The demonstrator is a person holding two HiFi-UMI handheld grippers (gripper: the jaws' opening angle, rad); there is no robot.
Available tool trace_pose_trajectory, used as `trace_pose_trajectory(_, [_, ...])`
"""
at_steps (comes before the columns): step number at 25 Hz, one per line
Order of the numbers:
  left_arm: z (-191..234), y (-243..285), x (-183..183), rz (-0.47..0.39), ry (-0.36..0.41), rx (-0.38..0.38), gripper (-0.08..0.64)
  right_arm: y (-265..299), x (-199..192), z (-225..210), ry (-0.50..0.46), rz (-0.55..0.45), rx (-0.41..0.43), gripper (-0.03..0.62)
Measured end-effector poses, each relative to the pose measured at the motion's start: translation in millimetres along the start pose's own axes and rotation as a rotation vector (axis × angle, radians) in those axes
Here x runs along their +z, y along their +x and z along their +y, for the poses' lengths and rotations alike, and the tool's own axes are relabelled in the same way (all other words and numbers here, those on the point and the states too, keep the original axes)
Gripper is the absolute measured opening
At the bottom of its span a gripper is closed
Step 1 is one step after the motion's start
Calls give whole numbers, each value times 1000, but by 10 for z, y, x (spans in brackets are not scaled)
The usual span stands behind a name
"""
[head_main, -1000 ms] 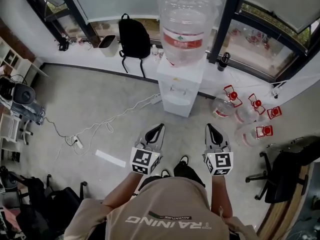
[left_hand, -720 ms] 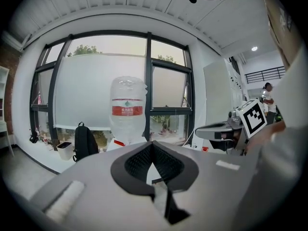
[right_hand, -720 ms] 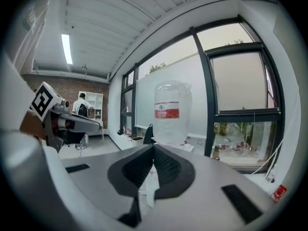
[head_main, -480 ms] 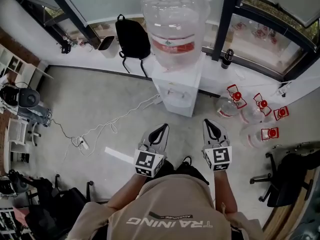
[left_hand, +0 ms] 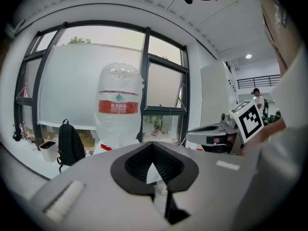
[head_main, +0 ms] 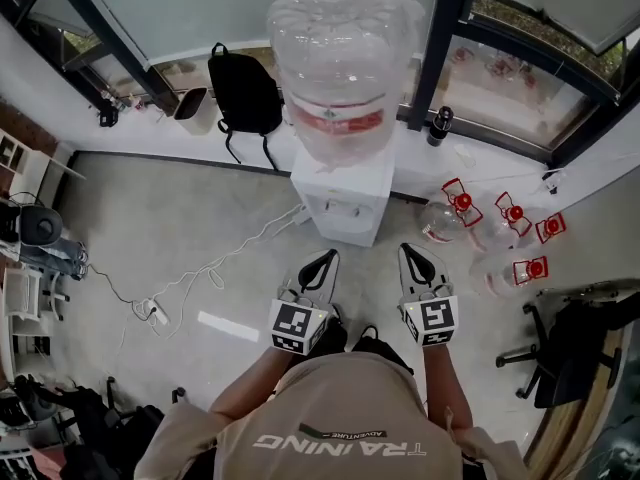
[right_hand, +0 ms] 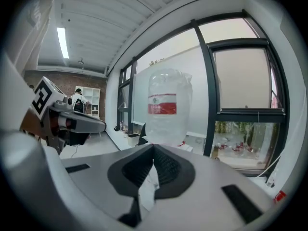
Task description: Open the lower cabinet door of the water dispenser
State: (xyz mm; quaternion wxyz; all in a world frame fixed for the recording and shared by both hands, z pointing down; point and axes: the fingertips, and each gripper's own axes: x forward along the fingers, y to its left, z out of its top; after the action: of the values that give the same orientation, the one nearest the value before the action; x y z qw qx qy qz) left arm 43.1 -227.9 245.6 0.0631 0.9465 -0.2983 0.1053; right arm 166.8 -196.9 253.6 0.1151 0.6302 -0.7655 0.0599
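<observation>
The white water dispenser (head_main: 341,200) stands against the window wall with a big clear bottle (head_main: 345,63) on top. Seen from above, only the top edge of its front with the taps shows; the lower cabinet door is out of sight. My left gripper (head_main: 325,259) and right gripper (head_main: 408,253) are held side by side just short of the dispenser's front, both pointing at it, both shut and empty. In the left gripper view the bottle (left_hand: 119,105) rises above the closed left gripper (left_hand: 152,147). The right gripper view shows the bottle (right_hand: 165,105) beyond the closed right gripper (right_hand: 154,148).
A black backpack (head_main: 243,93) and a small bin (head_main: 188,103) lean against the wall left of the dispenser. Several water jugs with red handles (head_main: 490,233) lie to its right. A cable and power strip (head_main: 150,311) cross the floor at left. An office chair (head_main: 575,338) stands at right.
The person has stepped towards the dispenser: both grippers have moved forward together and now sit closer to its front. Both stay shut.
</observation>
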Motion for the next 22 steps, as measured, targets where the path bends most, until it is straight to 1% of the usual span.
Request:
trace_pose_trajectory(4, [310, 152, 2, -1, 5, -29, 8, 263, 128, 46, -13, -12, -25, 11])
trace_pose_trajectory(7, [545, 311, -96, 10, 12, -36, 8, 496, 160, 71, 5, -28, -42, 11])
trace_pose_trajectory(9, [623, 353, -166, 23, 16, -35, 8, 584, 192, 143, 13, -44, -34, 11])
trace_pose_trajectory(12, [642, 332, -133, 10, 13, -26, 8, 636, 199, 242, 9, -51, -9, 11])
trace_pose_trajectory(14, [659, 283, -156, 19, 5, -4, 8, 638, 146, 296, 6, -46, 8, 11])
trace_pose_trajectory(17, [626, 171, -283, 38, -2, 28, 8, 566, -5, 362, 18, -23, 33, 11])
trace_pose_trajectory(20, [587, 120, -450, 47, -13, 56, 8, 489, -194, 348, 18, -16, 33, 11])
trace_pose_trajectory(22, [585, 135, -590, 54, -21, 77, 8, 482, -389, 353, -2, -19, 30, 11])
